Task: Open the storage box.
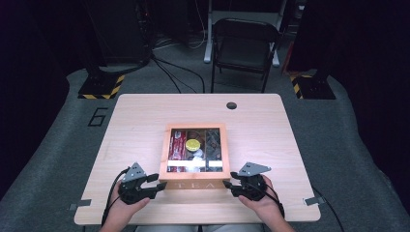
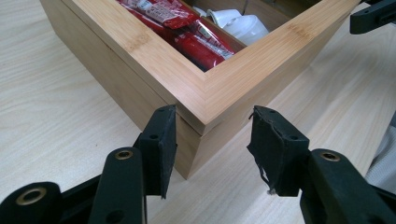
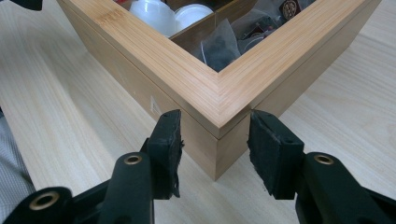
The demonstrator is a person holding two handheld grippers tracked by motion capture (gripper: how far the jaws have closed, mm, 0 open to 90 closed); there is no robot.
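Two grippers, left (image 1: 155, 182) and right (image 1: 231, 185), each straddle a near corner of the wooden tea box (image 1: 195, 185) on the table (image 1: 135, 121), pads apart from the wood, gripping nothing; it looks stiff, heavy, its windowed lid fragile, best taken at those corners

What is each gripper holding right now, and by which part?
Each straddles a near corner of the wooden tea box: left gripper touches one side, right gripper touches neither. Nothing is clamped.
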